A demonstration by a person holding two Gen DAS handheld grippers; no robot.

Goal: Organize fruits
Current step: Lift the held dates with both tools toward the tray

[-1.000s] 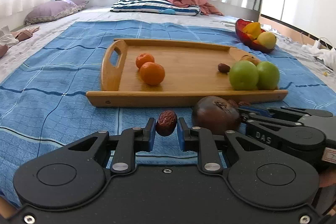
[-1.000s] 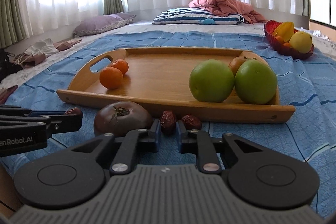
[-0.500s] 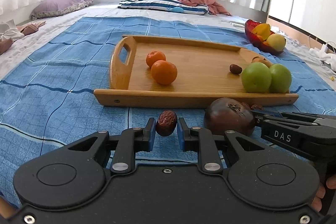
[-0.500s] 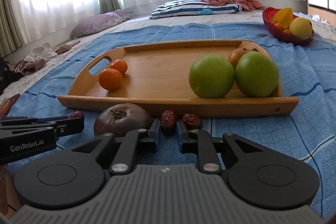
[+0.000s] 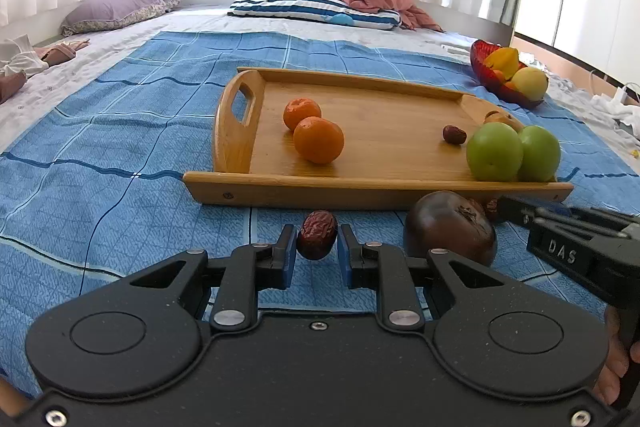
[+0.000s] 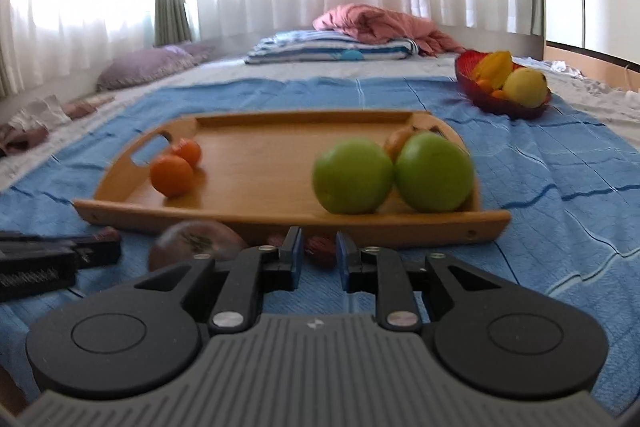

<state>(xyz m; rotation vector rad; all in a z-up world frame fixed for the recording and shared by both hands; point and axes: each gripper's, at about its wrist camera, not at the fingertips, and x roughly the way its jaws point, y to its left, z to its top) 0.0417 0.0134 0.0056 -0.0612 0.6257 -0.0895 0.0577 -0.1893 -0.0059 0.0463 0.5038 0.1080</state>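
My left gripper (image 5: 317,247) is shut on a wrinkled red date (image 5: 317,239), held just above the blue blanket in front of the wooden tray (image 5: 280,187). The jaws of my right gripper (image 6: 318,247) are opening. A second red date (image 6: 320,247) lies on the blanket between its fingertips, and the pads stand clear of it. A dark purple-brown round fruit (image 5: 450,227) rests on the blanket between the two grippers. On the tray are two oranges (image 5: 318,145), two green apples (image 5: 494,151), one date (image 5: 454,135) and a brownish fruit partly hidden behind the apples.
A red bowl (image 5: 486,71) with yellow fruit sits on the blanket at the back right. Pillows (image 5: 312,7) and a pink cover lie at the far end. A hand (image 5: 612,367) holds the right gripper at the lower right edge.
The right gripper's fingers have parted and no longer pinch the date; its view has tipped upward and blurred. The left gripper keeps its date and has barely moved.
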